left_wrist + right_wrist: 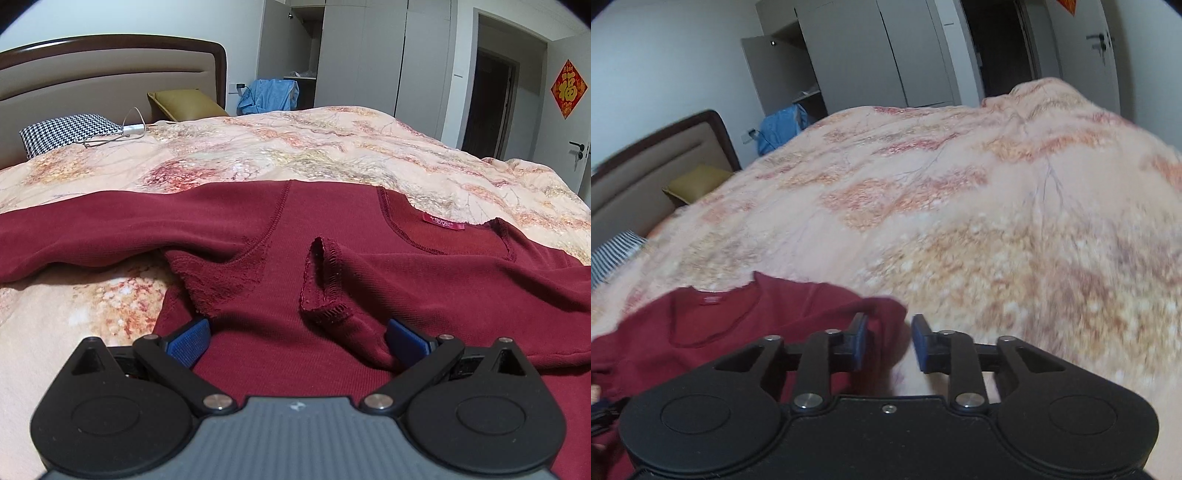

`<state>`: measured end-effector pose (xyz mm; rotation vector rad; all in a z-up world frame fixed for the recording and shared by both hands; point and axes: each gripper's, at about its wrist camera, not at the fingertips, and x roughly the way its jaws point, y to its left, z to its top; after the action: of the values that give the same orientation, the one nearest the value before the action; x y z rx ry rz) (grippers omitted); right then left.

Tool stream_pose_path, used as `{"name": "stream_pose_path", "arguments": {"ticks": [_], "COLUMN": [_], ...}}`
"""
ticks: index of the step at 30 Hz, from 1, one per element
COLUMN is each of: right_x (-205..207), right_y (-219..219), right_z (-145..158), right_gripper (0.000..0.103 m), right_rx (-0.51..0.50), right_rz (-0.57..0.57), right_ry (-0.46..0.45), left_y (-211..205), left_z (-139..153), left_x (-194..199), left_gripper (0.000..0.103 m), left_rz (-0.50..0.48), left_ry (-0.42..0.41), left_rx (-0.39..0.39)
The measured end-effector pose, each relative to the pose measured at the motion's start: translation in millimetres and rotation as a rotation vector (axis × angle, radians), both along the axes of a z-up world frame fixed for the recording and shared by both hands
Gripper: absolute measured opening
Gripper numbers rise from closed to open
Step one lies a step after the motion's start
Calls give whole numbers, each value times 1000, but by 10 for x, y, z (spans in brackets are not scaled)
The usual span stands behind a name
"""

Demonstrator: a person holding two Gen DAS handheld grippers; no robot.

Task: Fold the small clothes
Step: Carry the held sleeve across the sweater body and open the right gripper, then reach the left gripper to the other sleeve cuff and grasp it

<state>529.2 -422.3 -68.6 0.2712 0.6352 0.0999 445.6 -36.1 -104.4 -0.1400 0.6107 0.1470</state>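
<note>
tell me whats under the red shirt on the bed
The dark red shirt lies spread on the floral quilt, which shows all around it. Whatever is beneath the shirt's middle is covered, so only quilt can be confirmed.

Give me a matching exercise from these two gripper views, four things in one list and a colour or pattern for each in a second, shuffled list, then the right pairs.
Things:
1. shirt spread on the bed
2. square pillow by the headboard
3. pillow at the bed's left edge
4. cloth heaped by the wardrobe

Colours:
A. light blue
B. black-and-white houndstooth
C. dark red
D. olive yellow

Pairs: 1-C, 2-D, 3-B, 4-A
</note>
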Motion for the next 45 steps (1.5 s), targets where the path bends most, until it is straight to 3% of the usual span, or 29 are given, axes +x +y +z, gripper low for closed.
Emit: {"name": "stream_pose_path", "arguments": {"ticks": [3,6,7,9,12,16,19,22,24,25,27,33,36,41,45], "right_x": [-290,-539,-591,-676,-837,-989,-1016,-1023,-1044,-1075,-1148,-1454,-1630,-1882,-2000], "right_y": [21,109,147,209,243,163,168,238,286,313,381,692,903,1274,1495], "right_z": [19,-40,-71,-118,-107,-206,-235,-160,-90,-52,19,146,153,87,17], "right_gripper": [55,60,58,19,13,13,13,25,39,44,67,97,102,102,102], "right_rx": [61,80,82,65,79,174,176,143,113,105,83,15,-2,-65,-71], "right_rz": [18,56,66,64,14,-81,-92,-93,-101,-95,-83,-3,59,106,119], "right_ry": [17,56,73,90,60,76,82,78,72,62,44,-10,-24,-35,-34], "left_y": [-6,-15,-20,-21,-13,31,106,232,326,380,508,1187,1692,2526,3042], "left_z": [-2,-5,-5,-6,-4,52,175,306,403,455,563,710,664,535,477], "left_x": [0,1,7,9,7,2,-46,-161,-247,-295,-398,-632,-734,-856,-930], "left_gripper": [103,103,103,103,103,103,103,103,103,103,103,103,103,103,103], "left_rz": [0,1,1,1,-1,-19,-51,-54,-42,-36,-11,123,238,450,562], "left_ry": [0,0,0,0,-2,7,41,65,73,70,57,65,87,93,53], "left_rx": [4,8,9,8,1,-25,-63,-118,-145,-149,-147,-143,-150,-178,-217]}}
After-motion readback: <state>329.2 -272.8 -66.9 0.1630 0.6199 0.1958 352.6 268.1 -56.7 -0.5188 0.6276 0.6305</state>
